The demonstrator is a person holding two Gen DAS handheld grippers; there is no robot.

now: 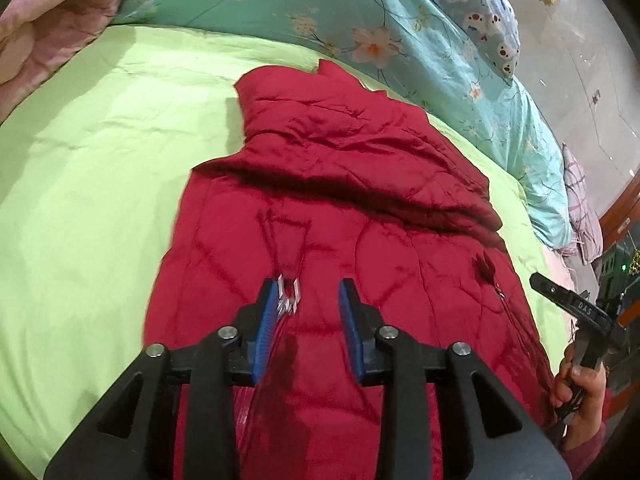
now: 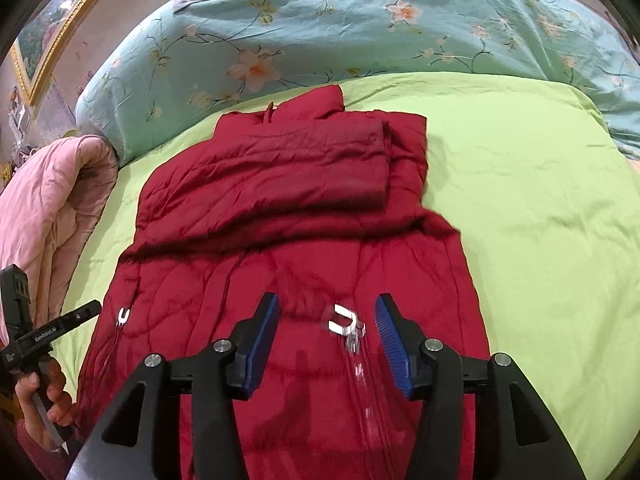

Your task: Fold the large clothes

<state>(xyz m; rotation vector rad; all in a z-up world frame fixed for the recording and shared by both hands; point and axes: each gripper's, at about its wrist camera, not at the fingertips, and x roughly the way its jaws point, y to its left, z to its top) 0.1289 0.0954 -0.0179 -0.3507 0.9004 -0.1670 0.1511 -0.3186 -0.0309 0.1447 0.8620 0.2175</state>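
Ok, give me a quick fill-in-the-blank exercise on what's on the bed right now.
1. The quilted jacket is ____ in colour.
2. It lies on a ____ green sheet.
3. The left gripper and the right gripper both have their jaws ____.

Missing words: red; light; open

Bright even light, soft shadows, fisheye-bent edges, slight blur.

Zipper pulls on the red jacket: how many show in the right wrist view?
2. One zipper pull lies between the open right tool's fingers; the other pull sits near the jacket's left edge. Others may be hidden.
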